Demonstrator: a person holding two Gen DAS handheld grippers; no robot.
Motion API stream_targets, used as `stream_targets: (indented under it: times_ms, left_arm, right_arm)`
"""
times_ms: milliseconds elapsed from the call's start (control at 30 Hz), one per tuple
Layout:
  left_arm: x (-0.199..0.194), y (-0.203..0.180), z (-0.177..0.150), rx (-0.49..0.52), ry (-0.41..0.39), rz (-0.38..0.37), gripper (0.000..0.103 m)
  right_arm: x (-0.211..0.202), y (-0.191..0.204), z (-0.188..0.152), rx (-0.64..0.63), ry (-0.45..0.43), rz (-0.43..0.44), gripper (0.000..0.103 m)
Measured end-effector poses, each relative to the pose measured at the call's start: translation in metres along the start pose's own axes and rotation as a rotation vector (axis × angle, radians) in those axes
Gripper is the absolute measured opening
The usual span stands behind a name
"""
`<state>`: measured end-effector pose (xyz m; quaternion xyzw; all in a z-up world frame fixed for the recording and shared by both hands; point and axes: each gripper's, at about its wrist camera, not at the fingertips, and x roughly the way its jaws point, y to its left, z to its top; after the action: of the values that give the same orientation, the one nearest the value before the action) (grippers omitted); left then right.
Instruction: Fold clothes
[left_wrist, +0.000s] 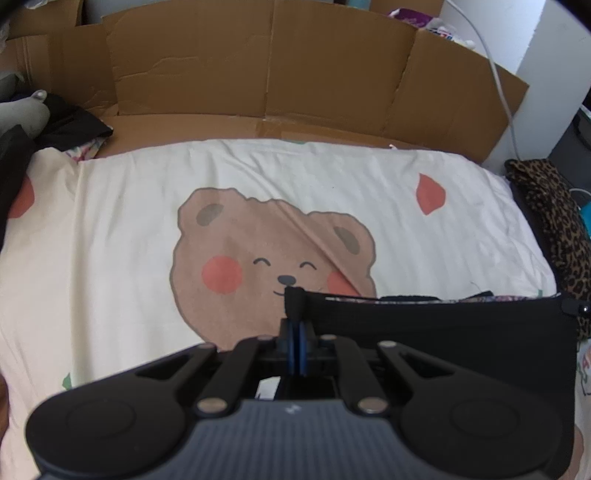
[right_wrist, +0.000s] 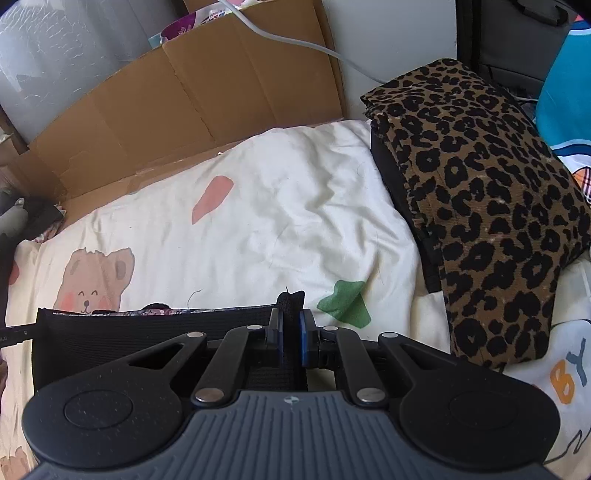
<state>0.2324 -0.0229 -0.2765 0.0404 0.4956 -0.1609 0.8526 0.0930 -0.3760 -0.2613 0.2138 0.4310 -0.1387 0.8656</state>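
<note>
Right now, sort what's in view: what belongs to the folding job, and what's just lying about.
In the job:
black garment, its top edge stretched between both grippers
left gripper, jaws shut on it
right gripper, jaws shut on it

Lying about:
leopard-print fabric
bear-print bedsheet
cardboard
grey cable

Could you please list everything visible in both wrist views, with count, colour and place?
black stretchy garment with elastic band: one, black, stretched between both grippers above the bedding
cream bear-print bedding: one, cream with brown bear, under everything
folded leopard-print garment: one, brown and black, right edge of bedding
brown cardboard sheets: several panels, brown, standing behind the bedding
grey cable: one, grey, over the cardboard
dark clothes pile: black, far left
left gripper: one, black with blue pads, shut on the garment's corner
right gripper: one, black with blue pads, shut on the other corner
</note>
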Motion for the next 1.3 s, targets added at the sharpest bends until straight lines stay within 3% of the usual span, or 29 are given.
stream_targets:
  times_ms: [533, 633, 700, 767, 1000, 1300]
  left_arm:
    - [0.028, -0.001, 0.002, 0.004, 0.039, 0.046, 0.004]
    - [0.034, 0.0, -0.001, -0.018, 0.084, 0.063, 0.007]
    - [0.024, -0.002, -0.002, 0.0, 0.053, 0.08, 0.009]
    - [0.013, -0.001, 0.0, -0.008, 0.025, 0.047, 0.015]
    - [-0.016, -0.021, -0.005, -0.017, -0.028, -0.062, 0.015]
    - [-0.02, -0.059, -0.032, -0.027, -0.041, -0.145, 0.014]
  right_arm:
    - [0.032, 0.005, 0.005, -0.003, 0.038, -0.04, 0.008]
    - [0.038, 0.0, 0.005, 0.038, 0.053, -0.034, 0.011]
    - [0.029, -0.003, 0.004, 0.072, 0.015, -0.032, 0.015]
    - [0.02, -0.003, 0.004, 0.066, -0.008, -0.01, 0.02]
    - [-0.005, 0.022, -0.004, -0.012, -0.038, 0.088, 0.021]
    - [-0.008, 0.057, -0.04, -0.074, 0.02, 0.173, 0.021]
